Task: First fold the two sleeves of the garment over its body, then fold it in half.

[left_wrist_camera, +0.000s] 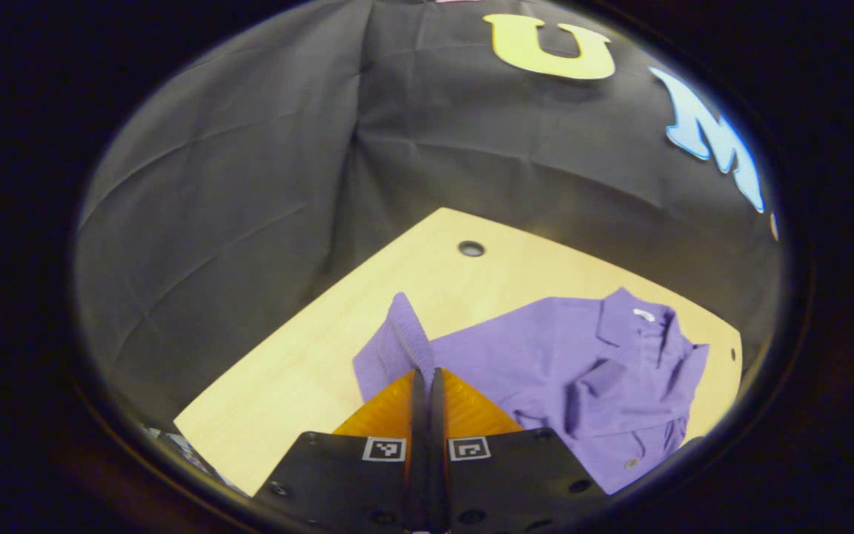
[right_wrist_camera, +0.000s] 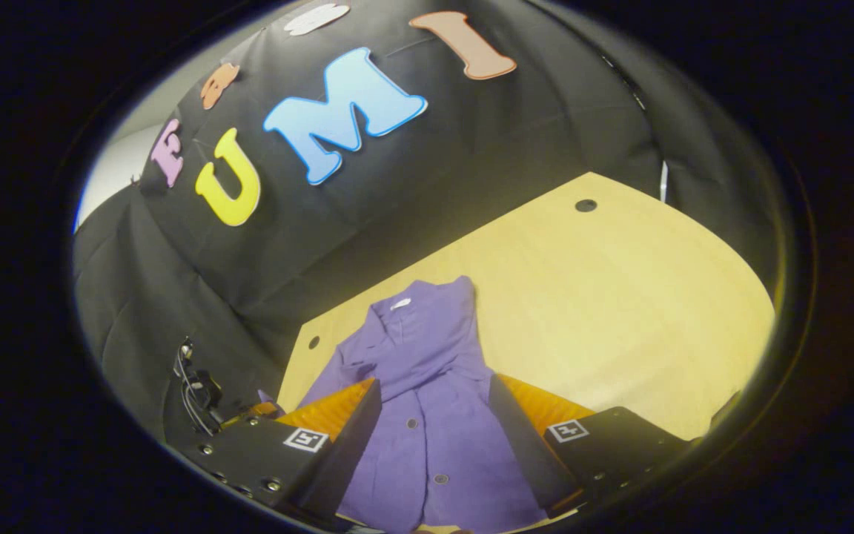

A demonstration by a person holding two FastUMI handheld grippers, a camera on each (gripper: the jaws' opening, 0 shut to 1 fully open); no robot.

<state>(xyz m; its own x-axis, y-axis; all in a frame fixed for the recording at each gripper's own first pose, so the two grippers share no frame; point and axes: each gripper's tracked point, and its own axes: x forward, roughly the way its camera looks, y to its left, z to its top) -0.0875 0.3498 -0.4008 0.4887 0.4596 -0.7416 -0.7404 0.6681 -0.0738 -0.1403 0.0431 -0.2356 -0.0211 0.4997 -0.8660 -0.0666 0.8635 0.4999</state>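
A purple button-up shirt (left_wrist_camera: 545, 356) lies flat on the light wooden table (left_wrist_camera: 308, 371), collar (left_wrist_camera: 638, 319) toward the far wall. One sleeve (left_wrist_camera: 594, 382) rests folded across its chest. In the left gripper view the other sleeve's end (left_wrist_camera: 397, 341) stands up off the table, pinched by my left gripper (left_wrist_camera: 427, 374), whose fingers are pressed together on the cloth. In the right gripper view my right gripper (right_wrist_camera: 434, 382) hovers open over the shirt's buttoned front (right_wrist_camera: 434, 415), one finger on each side of the button row, with nothing between them.
The table has small round holes (left_wrist_camera: 471, 248) (right_wrist_camera: 585, 205) near its back edge. Black cloth walls stand close behind the table. A dark device with cables (right_wrist_camera: 193, 389) shows at the left of the right gripper view. Bare tabletop (right_wrist_camera: 620, 311) lies to the shirt's right.
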